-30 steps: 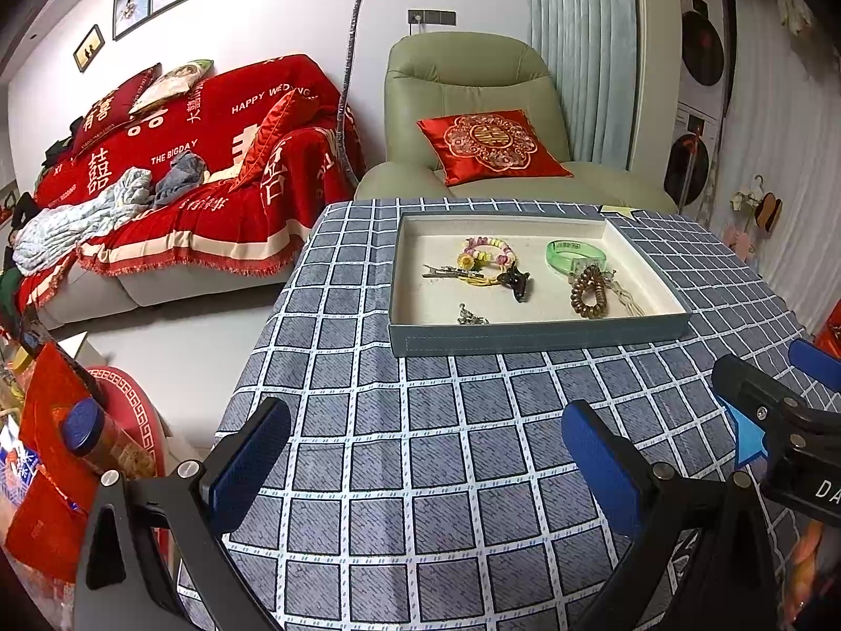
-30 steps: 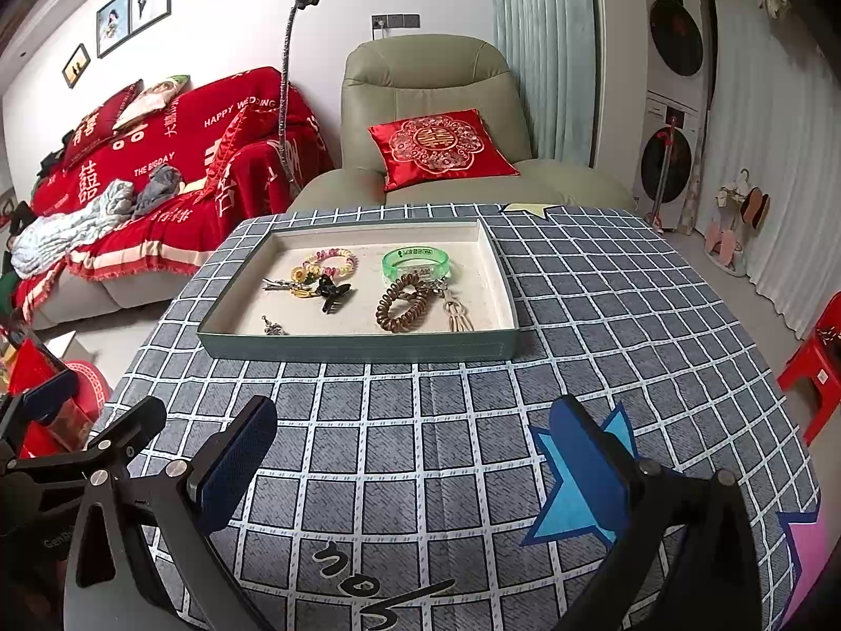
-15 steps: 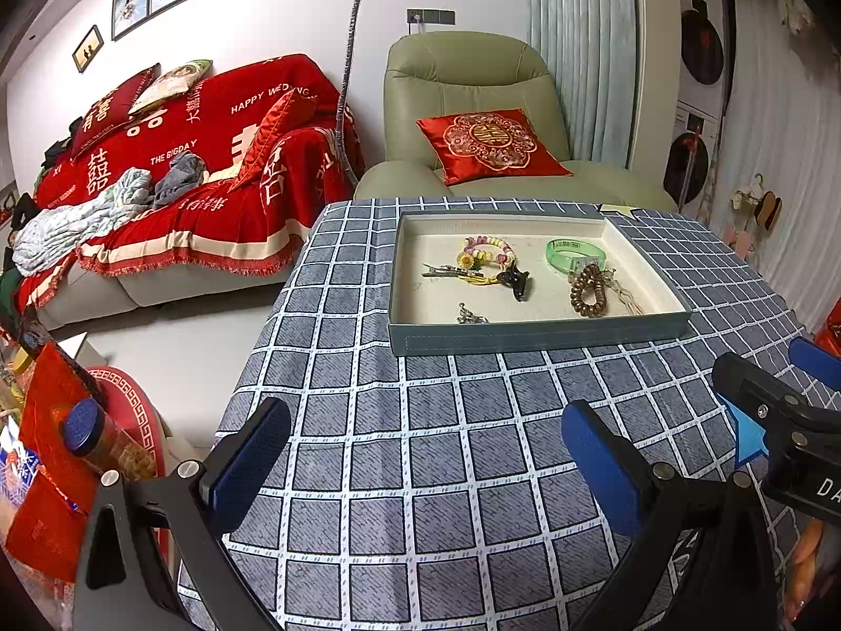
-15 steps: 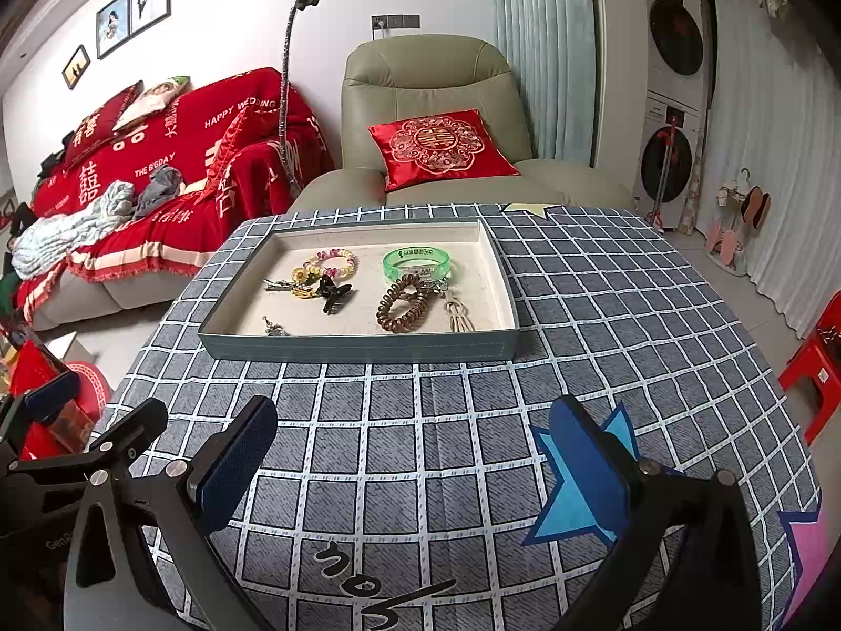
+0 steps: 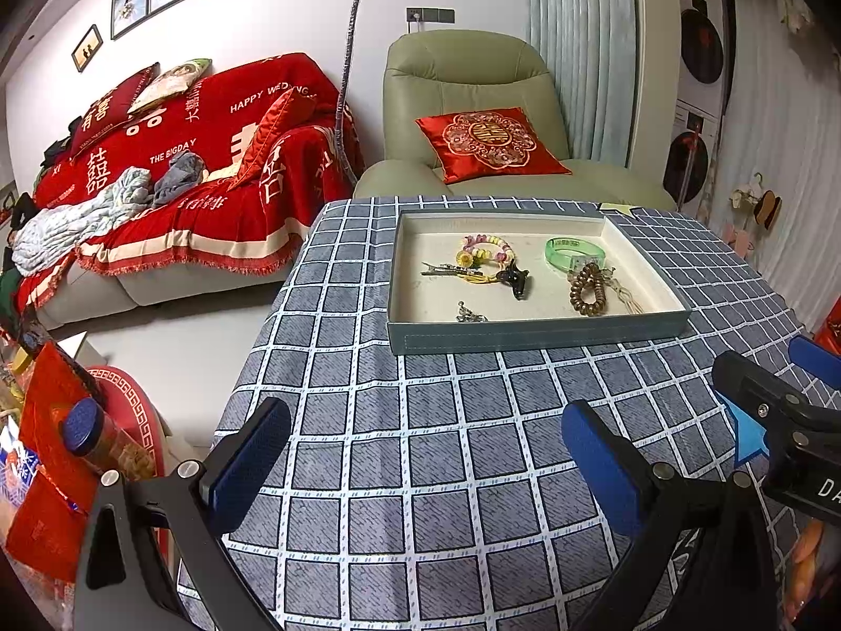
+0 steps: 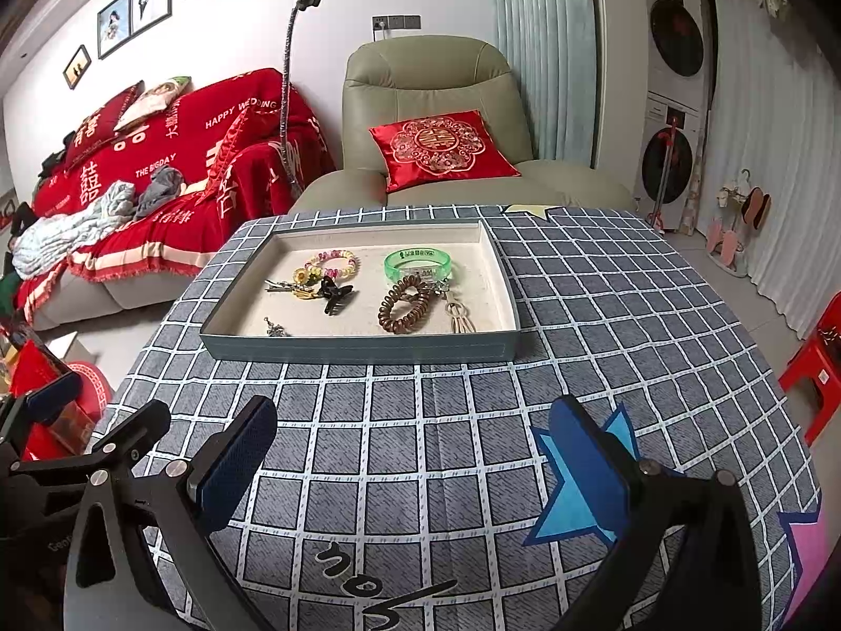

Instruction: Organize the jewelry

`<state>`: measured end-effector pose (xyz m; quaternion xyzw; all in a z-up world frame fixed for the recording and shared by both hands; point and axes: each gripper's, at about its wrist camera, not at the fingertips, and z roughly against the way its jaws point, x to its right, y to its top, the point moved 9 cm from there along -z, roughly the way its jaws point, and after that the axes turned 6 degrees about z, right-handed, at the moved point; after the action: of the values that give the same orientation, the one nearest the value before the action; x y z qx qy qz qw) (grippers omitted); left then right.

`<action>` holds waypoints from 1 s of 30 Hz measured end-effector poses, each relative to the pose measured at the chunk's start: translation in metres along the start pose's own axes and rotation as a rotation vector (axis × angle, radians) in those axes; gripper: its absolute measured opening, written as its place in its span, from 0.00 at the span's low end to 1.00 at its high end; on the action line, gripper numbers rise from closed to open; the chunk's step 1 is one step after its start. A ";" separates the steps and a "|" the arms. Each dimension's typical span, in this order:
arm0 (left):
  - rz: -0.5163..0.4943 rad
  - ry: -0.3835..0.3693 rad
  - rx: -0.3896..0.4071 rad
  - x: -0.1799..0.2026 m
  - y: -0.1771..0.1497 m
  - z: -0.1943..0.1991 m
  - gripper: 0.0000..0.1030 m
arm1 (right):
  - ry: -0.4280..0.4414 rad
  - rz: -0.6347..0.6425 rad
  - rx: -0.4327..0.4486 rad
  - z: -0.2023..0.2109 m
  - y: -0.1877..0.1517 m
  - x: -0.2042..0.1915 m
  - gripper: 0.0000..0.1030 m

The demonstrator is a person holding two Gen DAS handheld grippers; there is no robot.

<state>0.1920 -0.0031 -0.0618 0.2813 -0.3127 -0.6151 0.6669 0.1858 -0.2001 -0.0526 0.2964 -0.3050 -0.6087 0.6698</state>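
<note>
On the far half of the bench [image 6: 604,315] sits the shallow grey tray [image 6: 362,352] holding all the jewelry, well apart from both of my claws. My left claw [image 5: 426,462] and my right claw [image 6: 415,462] hover over the near part of the checked tablecloth [image 6: 420,447], each spread wide and pinching nothing.

Everything in there looks light. I judge the green bangle [image 6: 418,263] to be stiff and slick, so I would pinch across its band rather than its rim. Touching it on the near side lies the brown spiral hair tie [image 6: 402,305], springy and soft; a pinch on one side of the coil should hold. Left of those, the beaded bracelet [image 6: 334,263] seems loose and apt to sag, and the black claw clip [image 6: 336,297] lies against the yellow piece beside it, so lifting one could drag the other. Near the tray's front wall a small metal charm [image 6: 273,327] looks fiddly to take.

The cloth is soft and may bunch. Beyond the bench stand a green armchair [image 6: 436,89] with a red cushion [image 6: 441,150], and a sofa [image 6: 157,168] under a red throw on the left.
</note>
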 end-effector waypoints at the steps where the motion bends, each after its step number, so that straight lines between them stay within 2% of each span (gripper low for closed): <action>1: 0.000 0.000 0.000 0.000 0.000 0.000 1.00 | -0.001 0.001 0.000 0.000 0.000 0.000 1.00; 30: 0.005 -0.006 -0.005 0.002 -0.001 -0.001 1.00 | -0.001 0.000 0.001 0.000 0.000 0.000 1.00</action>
<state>0.1926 -0.0052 -0.0628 0.2770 -0.3140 -0.6149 0.6683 0.1856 -0.2004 -0.0530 0.2965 -0.3054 -0.6087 0.6695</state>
